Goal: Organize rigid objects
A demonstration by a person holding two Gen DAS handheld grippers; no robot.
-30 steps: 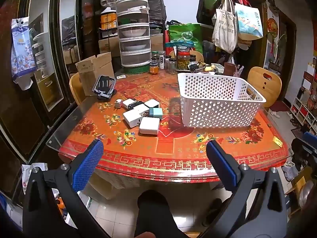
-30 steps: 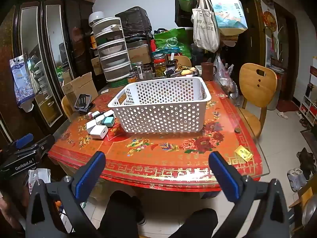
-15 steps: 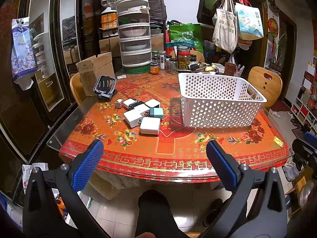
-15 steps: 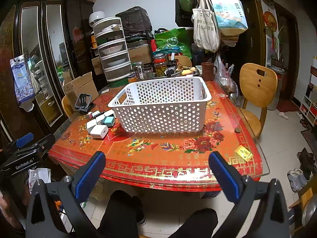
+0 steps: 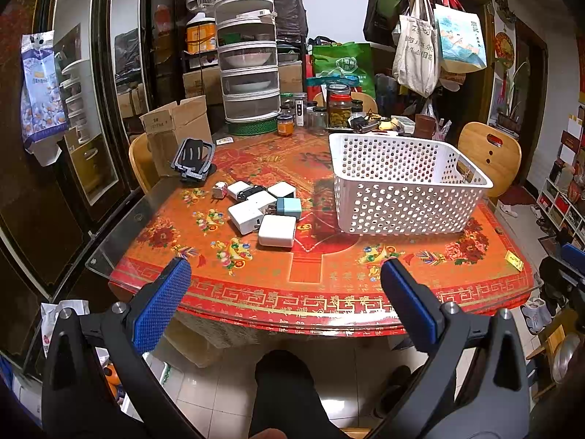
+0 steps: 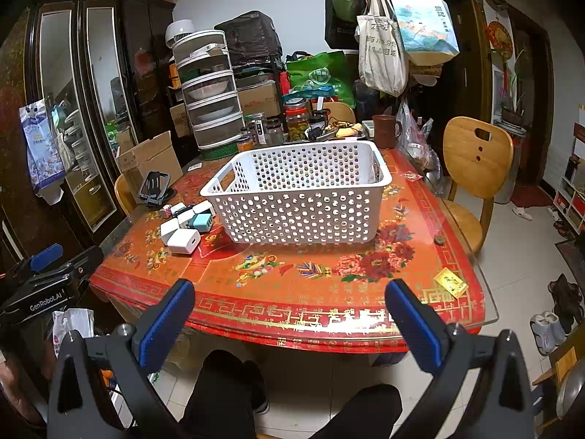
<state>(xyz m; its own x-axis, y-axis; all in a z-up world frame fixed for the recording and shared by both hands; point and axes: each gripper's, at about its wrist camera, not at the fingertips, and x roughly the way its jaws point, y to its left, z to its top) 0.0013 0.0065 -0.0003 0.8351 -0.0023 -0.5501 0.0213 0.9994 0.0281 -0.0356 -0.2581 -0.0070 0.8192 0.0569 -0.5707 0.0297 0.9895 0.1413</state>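
Observation:
A cluster of small chargers lies on the red patterned table [image 5: 314, 274]: a white charger [image 5: 276, 230] nearest me, another white one [image 5: 245, 217], a teal one [image 5: 289, 207], and several behind. The same cluster shows in the right wrist view [image 6: 184, 240]. A white perforated basket [image 5: 406, 197] stands right of them; in the right wrist view the basket [image 6: 303, 208] looks empty. My left gripper [image 5: 285, 300] is open and empty, short of the table's front edge. My right gripper [image 6: 290, 314] is open and empty, also before the front edge.
A black phone stand [image 5: 192, 160] sits at the table's left rear by a cardboard box [image 5: 175, 128]. Jars [image 5: 338, 109] and a stacked food cover [image 5: 248, 69] crowd the back. Wooden chairs [image 6: 475, 168] stand at the right. My legs [image 6: 226, 395] are below.

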